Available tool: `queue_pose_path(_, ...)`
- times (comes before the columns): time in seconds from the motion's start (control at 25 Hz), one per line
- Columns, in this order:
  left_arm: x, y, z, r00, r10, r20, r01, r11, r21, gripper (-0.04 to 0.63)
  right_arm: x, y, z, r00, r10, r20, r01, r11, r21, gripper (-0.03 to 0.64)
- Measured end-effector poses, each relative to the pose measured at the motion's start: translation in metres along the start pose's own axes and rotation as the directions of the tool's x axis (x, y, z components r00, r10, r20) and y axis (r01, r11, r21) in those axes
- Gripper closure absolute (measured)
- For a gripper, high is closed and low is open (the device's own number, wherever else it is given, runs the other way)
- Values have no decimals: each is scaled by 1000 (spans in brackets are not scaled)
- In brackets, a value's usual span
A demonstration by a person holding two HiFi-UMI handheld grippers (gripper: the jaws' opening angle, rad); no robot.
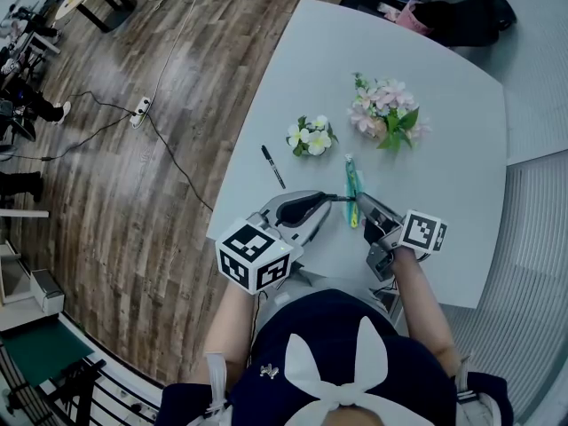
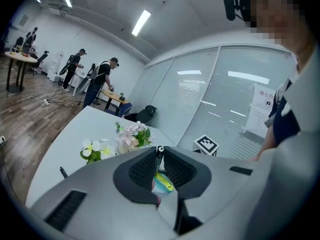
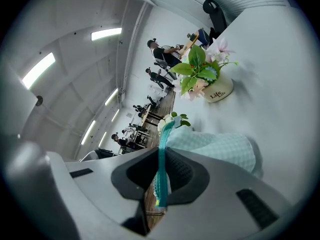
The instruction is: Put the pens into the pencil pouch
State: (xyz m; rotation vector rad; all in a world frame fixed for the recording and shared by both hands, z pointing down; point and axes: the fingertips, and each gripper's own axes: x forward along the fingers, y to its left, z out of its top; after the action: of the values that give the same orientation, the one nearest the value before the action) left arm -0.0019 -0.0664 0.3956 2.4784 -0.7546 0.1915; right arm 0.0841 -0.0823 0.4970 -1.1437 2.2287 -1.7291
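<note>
A teal checked pencil pouch (image 1: 354, 185) lies on the white table (image 1: 444, 131) just ahead of both grippers. My left gripper (image 1: 341, 200) reaches it from the left, shut on the small metal zipper pull (image 2: 159, 149); the pouch (image 2: 163, 183) shows behind its jaws. My right gripper (image 1: 363, 204) is shut on the pouch's teal zipper edge (image 3: 162, 154), and the pouch body (image 3: 220, 151) spreads out beyond it. One black pen (image 1: 272, 166) lies loose on the table to the left of the pouch, apart from both grippers; the same pen (image 2: 63, 172) shows low in the left gripper view.
A small pot of white flowers (image 1: 310, 137) stands behind the pen. A larger pot of pink flowers (image 1: 386, 112) stands further back right. The table's left edge runs close beside the pen, with wooden floor and cables (image 1: 169, 149) beyond. People work at desks far off (image 2: 102, 81).
</note>
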Motion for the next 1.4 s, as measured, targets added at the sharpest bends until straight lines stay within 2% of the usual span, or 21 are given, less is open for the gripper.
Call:
queue_pose_path(0.24,3,3,-4,1000,-3,-6,3,1000,-15,538,-1,5,4,998,61,20,-62,996,65,569)
queue_pose_path(0.36,9,3,-14,999,-5,-39,5,1000,-16,538,-1,8,7,994,108,31,-110,989,103,569)
queue_pose_path(0.48,16,3,-25,997,-5,-75,4,1000,-15,538,0,5,6,994,109,28,-111,987,113,569)
queue_pose_path(0.96,41,-5,-54,977,33,-209,-7,992,124,538,2,9,3,993,116,8,-116,990,82,569)
queue_pose_path(1.4,57,3,-81,952,72,-297,-18,983,180,538,3,7,3,993,115,5,-115,989,91,569)
